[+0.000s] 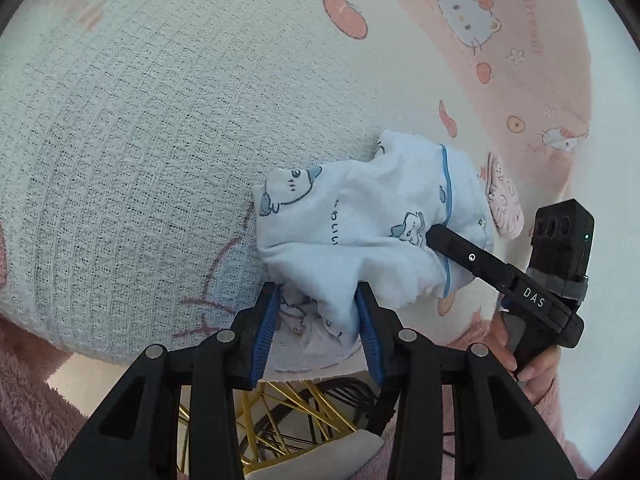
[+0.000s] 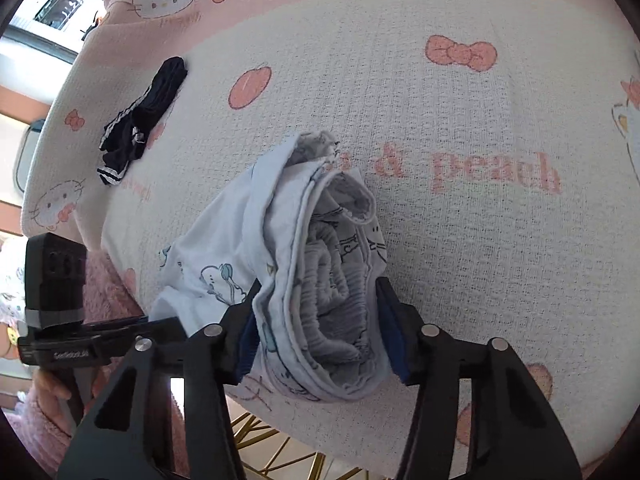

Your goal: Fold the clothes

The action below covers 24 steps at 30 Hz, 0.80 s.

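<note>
Through the left wrist camera I see my left gripper (image 1: 316,332) with its blue pads (image 1: 267,332) set apart, and the near end of the pale blue garment (image 1: 360,236) bunched between them; the cloth fills most of the gap, but I cannot tell whether the pads press on it. Beyond the fingertips the garment lies crumpled on the cartoon-print blanket (image 1: 160,120), its blue piping running away from the fingers on the right side. The right gripper (image 1: 434,238) comes in from the right of my left fingers, its black finger tip lying on the cloth, with a hand (image 1: 528,364) around its handle. In the right wrist camera my right gripper (image 2: 320,340) has its fingers spread around a thick roll of the same garment (image 2: 320,280), grey ribbed folds in the middle; the cloth lies against the left pad, while the right pad (image 2: 394,340) stands just beside it. Far ahead and left of these fingers lies a dark striped garment (image 2: 144,116), well apart. Beneath the fingers a gold wire frame (image 2: 272,444) shows under the blanket's edge.
</note>
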Motion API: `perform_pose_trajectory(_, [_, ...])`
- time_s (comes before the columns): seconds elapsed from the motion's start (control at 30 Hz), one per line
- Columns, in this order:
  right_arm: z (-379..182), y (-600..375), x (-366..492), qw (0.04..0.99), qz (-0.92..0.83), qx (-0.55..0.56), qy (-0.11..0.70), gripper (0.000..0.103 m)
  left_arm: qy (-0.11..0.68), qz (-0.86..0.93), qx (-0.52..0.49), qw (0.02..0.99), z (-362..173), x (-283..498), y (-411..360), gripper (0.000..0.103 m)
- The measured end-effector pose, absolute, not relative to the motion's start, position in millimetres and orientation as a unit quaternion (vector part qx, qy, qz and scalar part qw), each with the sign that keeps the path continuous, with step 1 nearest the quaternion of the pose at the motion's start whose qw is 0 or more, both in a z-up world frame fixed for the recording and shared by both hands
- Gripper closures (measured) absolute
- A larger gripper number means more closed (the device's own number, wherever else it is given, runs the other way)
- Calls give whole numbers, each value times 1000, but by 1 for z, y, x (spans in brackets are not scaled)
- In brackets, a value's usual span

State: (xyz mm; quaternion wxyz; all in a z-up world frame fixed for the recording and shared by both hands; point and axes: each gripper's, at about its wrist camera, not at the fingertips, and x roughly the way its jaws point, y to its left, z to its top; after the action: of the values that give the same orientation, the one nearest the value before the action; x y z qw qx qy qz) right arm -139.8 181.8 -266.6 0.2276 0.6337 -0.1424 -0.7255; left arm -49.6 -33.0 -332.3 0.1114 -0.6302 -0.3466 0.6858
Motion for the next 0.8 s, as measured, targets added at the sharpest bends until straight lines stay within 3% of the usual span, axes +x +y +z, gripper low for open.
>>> perform_pose_trajectory(0.03, [-264,187,-138,226,-725,630,-163,60,-330,694,-628,121,-325,-53,-31,66])
perform_pose_trajectory(0.07, [-258,192,-136,226,-727,623,-182,62,-314,703,-625,130,-318,-57,-28,77])
perform_pose_trajectory(0.13, [-240,201,-128,229,-737,598,-214,65,-289,725,-607,149,-297,-69,-28,82])
perform_pose_trajectory(0.3, [-192,223,-102,209,-787,521,-257,65,-218,761,-571,218,-245,-110,-25,82])
perform_pose_trajectory(0.47, [-252,228,-109,137,-738,625,-214,56,-183,723,-615,256,-265,-101,-13,81])
perform_pose_trajectory(0.5, [-262,232,-109,133,-727,637,-219,46,-171,718,-627,248,-273,-96,-11,81])
perform_pose_trajectory(0.53, [-263,240,-106,140,-724,630,-242,44,-159,714,-638,240,-281,-91,-11,81])
perform_pose_trajectory(0.63, [-258,254,-105,138,-724,625,-256,44,-212,726,-619,212,-286,-79,-36,78])
perform_pose_trajectory(0.7, [-248,258,-105,132,-742,612,-239,44,-251,739,-593,199,-282,-82,-50,64])
perform_pose_trajectory(0.8, [-227,259,-107,111,-771,595,-199,44,-257,744,-581,209,-281,-99,-49,63])
